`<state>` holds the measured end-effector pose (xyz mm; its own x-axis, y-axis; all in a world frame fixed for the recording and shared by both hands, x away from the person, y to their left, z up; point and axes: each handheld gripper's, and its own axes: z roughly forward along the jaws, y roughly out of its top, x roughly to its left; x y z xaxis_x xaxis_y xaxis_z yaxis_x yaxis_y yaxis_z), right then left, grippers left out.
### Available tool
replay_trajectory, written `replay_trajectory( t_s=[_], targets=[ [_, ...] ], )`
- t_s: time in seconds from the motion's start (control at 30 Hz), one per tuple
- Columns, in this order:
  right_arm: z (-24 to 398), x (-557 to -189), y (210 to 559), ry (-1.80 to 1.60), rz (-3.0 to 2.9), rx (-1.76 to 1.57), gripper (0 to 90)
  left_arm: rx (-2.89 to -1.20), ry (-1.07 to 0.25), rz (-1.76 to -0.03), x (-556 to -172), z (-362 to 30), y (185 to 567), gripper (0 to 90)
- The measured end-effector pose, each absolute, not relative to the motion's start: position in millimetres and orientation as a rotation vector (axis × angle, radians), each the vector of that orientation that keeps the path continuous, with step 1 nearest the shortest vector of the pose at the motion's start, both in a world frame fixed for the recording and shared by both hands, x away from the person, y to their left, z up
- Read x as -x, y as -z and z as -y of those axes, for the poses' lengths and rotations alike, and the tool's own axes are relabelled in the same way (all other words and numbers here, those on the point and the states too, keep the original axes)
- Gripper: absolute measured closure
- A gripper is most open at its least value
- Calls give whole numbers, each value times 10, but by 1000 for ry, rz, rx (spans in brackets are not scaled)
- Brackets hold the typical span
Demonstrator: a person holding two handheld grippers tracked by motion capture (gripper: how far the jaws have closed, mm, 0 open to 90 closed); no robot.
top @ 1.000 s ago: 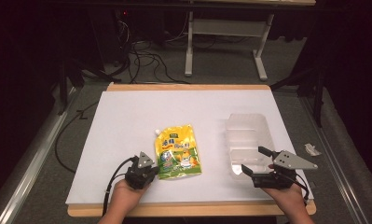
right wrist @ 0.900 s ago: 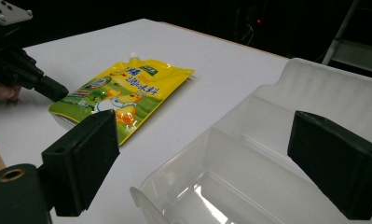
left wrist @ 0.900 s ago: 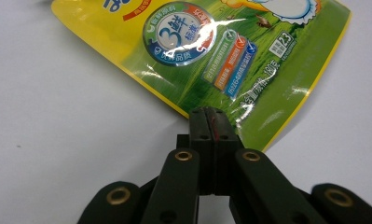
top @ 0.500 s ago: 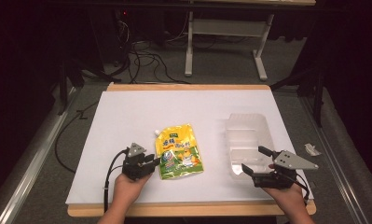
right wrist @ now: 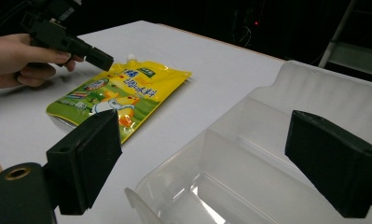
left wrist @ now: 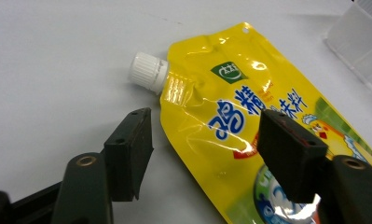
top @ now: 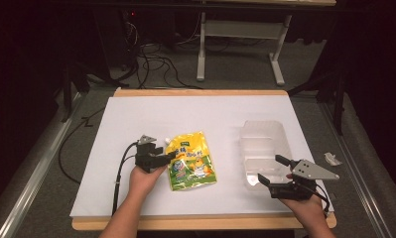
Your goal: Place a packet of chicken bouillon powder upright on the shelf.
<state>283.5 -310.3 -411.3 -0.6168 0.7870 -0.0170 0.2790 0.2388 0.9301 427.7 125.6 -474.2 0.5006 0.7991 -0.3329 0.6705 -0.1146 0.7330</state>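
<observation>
One glossy yellow spouted plastic pouch (top: 190, 161), one clear ribbed rectangular plastic bin (top: 263, 148). Left gripper (left wrist: 204, 149) jaws spread astride pouch edge; right gripper (right wrist: 202, 163) jaws spread, empty.

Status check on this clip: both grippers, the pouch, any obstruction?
Left gripper open, jaws straddling the yellow pouch's edge below its white cap. Right gripper open at the clear bin. Nothing in the way.

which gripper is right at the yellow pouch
The left gripper, open, one jaw over the yellow pouch near its white cap. The right gripper faces the clear container instead.
</observation>
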Motion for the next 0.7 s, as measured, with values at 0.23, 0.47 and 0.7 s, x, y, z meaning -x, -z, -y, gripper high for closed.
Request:
replay_trajectory(
  t_s=[0.23, 0.47, 0.7],
  targets=[
    [3076, -2829, 4121, -1358, -2034, -968, 111, -1757, -110, -1270, -4435, -1301, 4834, 355],
    [3059, -2832, 4131, -1348, -2044, -967, 113, -1738, -34, -1284, -4478, -1338, 4859, 393],
    [3054, -2823, 4127, -1353, -2041, -968, 117, -1757, -17, -1272, -4483, -1322, 4866, 465]
  ],
)
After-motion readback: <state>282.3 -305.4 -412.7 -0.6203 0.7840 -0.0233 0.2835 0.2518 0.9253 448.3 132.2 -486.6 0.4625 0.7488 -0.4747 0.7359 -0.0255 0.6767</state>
